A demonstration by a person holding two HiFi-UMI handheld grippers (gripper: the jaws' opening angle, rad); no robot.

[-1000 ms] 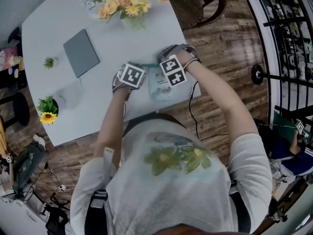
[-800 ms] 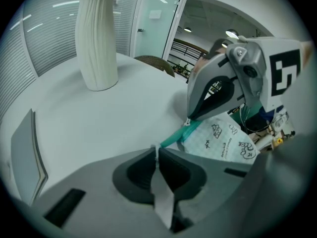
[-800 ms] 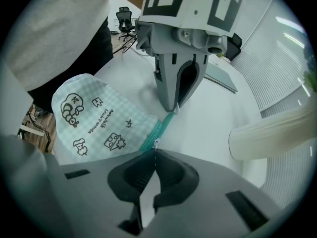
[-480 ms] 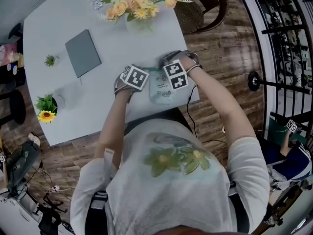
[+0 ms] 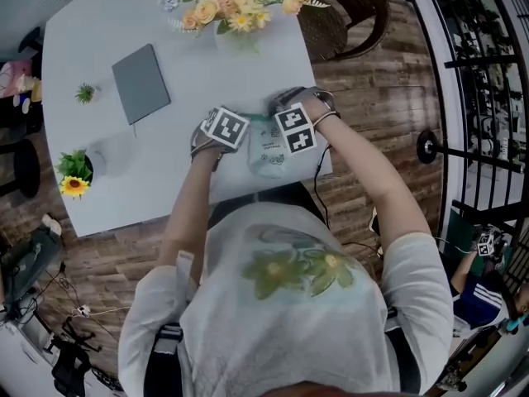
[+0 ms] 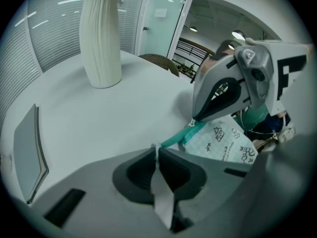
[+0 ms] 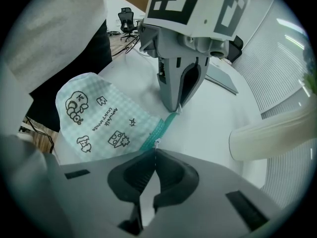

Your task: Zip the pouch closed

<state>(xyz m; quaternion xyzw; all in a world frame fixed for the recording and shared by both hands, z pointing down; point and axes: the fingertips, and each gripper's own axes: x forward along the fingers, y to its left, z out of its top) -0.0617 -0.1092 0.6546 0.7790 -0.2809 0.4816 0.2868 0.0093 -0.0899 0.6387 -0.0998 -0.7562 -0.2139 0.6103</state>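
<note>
- Little shifts since the earlier frames: both grippers keep their places at the pouch, and only the head view drifts a bit over the table.
- Left gripper (image 6: 157, 155): jaws closed, pinching the end of the teal zip (image 7: 161, 128); a thin pale strip shows between the pads.
- Right gripper (image 7: 156, 152): jaws fully closed, tips on the small pull (image 7: 156, 143).
- Pouch (image 7: 94, 118) lies on the table (image 5: 182, 64) at its near edge, between the two grippers, body sagging toward the person.
- Progress, as a judgement: grip and brace are set, with one end anchored and the pull held. The zip between the tips reads as a narrow flat band with no gape. Whether its teeth are joined there is too small to tell.
- The length of zip beyond the right gripper is hidden, so how much is left to close is unclear. The pouch is not yet released.
- Pouch material: soft, limp cloth in a pale mint check with dark line drawings and lettering; the outline is rounded.
- Zip: woven teal tape, pulled fairly straight. Pull: tiny, metallic, pale.
- Table: smooth, matt, pale grey-white.
- Vase (image 6: 101, 33): white, ribbed, upright, well apart from the work.
</note>
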